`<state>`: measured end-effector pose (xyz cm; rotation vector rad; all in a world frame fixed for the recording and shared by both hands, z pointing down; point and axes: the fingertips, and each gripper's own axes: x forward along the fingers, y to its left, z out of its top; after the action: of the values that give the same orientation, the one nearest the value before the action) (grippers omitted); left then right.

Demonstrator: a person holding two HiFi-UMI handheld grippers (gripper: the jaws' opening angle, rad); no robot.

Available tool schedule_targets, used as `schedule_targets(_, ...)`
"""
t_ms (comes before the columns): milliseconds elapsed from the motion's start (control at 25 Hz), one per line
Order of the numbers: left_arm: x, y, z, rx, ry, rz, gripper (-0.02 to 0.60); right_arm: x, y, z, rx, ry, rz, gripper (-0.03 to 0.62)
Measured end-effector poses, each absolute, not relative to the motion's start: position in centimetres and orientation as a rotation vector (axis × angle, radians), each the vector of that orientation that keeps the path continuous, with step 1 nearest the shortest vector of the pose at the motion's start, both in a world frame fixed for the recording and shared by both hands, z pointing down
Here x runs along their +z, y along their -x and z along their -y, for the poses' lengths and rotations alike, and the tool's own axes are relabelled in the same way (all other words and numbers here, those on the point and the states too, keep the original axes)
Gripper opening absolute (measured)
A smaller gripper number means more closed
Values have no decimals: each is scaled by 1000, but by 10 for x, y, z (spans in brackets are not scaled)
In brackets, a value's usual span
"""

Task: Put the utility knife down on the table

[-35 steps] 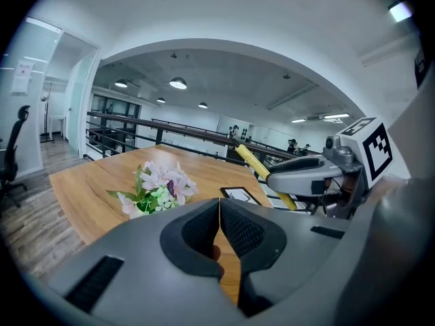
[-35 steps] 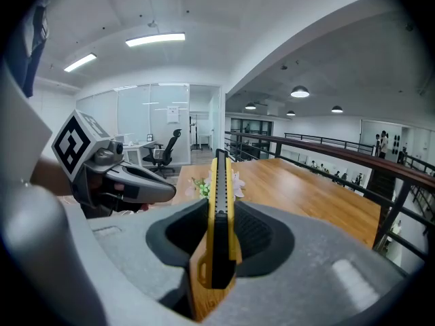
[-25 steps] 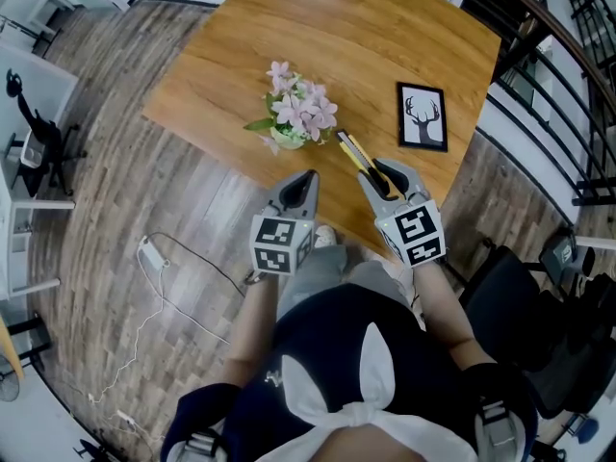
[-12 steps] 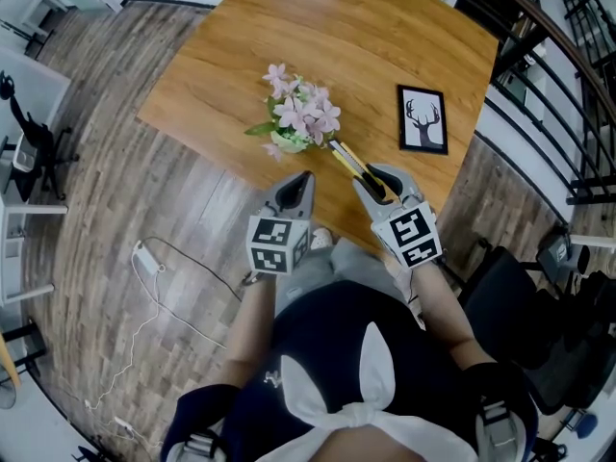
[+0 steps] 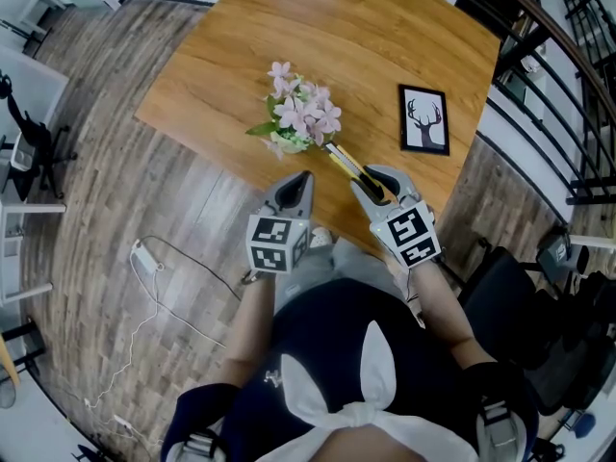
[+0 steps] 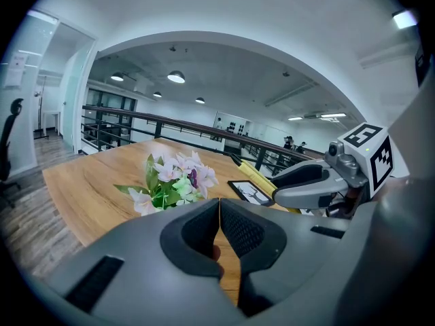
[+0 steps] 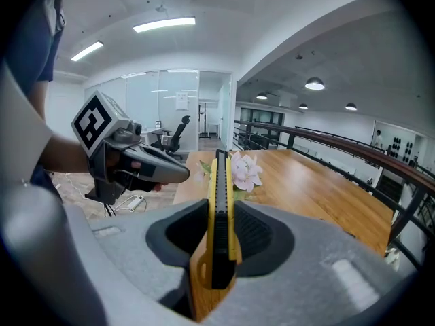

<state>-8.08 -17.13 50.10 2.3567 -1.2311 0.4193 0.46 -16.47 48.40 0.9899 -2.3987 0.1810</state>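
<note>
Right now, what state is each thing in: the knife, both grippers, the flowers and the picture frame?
utility knife: clamped on edge in the right gripper, not yet laid down.
right gripper: shut on the utility knife.
left gripper: shut, empty.
flower bouquet: upright on the table.
deer picture frame: lying flat, face up.

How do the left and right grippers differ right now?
Jaws: the left gripper's meet; the right gripper's stand apart. Load: the left gripper is empty; the right gripper clamps the utility knife. Both point toward the flowers.
</note>
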Motion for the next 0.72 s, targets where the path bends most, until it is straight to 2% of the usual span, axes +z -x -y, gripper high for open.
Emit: schedule_targets(720,512,82,173,466,-2336,1229,21,508,-2,164,190,-904,2389,117)
